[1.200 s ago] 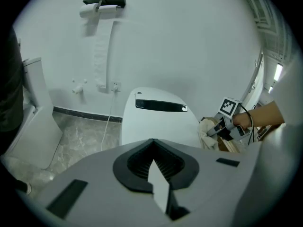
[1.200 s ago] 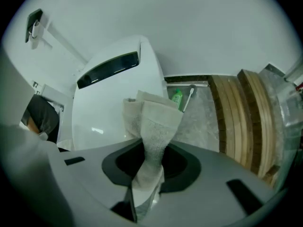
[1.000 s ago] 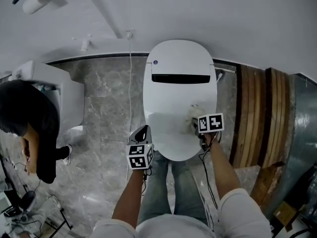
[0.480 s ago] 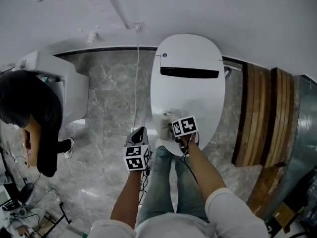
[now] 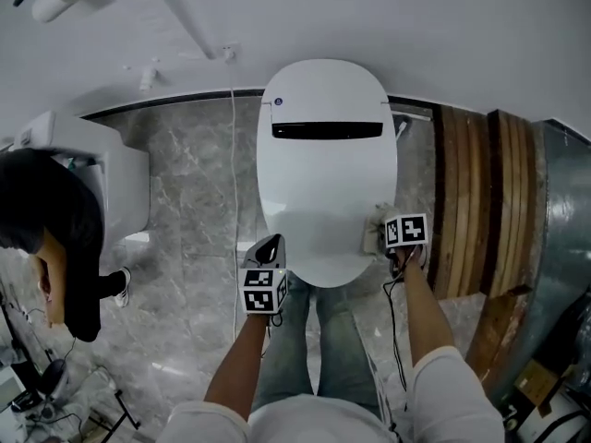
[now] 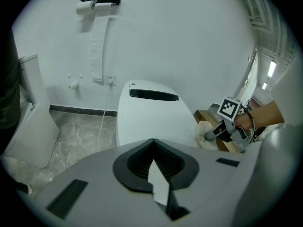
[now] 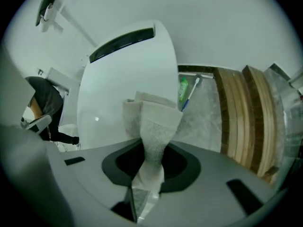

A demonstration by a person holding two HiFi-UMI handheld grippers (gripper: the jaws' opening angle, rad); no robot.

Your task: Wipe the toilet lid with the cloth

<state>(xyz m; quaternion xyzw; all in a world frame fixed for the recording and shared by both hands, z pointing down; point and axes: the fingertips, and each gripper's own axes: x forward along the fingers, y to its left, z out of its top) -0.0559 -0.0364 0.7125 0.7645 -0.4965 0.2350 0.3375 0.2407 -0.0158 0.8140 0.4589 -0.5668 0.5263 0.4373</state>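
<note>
The white toilet lid [image 5: 323, 183] lies closed in the middle of the head view. My right gripper [image 5: 399, 247] points steeply down at the lid's front right edge, shut on a folded pale cloth [image 5: 376, 237] that rests on the rim there. In the right gripper view the cloth [image 7: 152, 122] rises out of the right gripper's [image 7: 147, 171] jaws over the lid [image 7: 123, 74]. My left gripper [image 5: 268, 250] hangs off the lid's front left corner, shut and empty. The left gripper [image 6: 154, 173] faces the lid [image 6: 149, 119], with the cloth [image 6: 206, 135] at right.
A person in dark clothes [image 5: 51, 238] crouches at the left beside a white fixture [image 5: 106, 178]. Wooden slats [image 5: 476, 201] stand to the right of the toilet. A green bottle and a brush [image 7: 185, 92] lie behind it. A paper roll holder [image 6: 98, 3] hangs on the wall.
My right gripper carried the cloth from the lid's right side to its front left edge, then back to the front right edge. The left gripper stayed near the front left corner.
</note>
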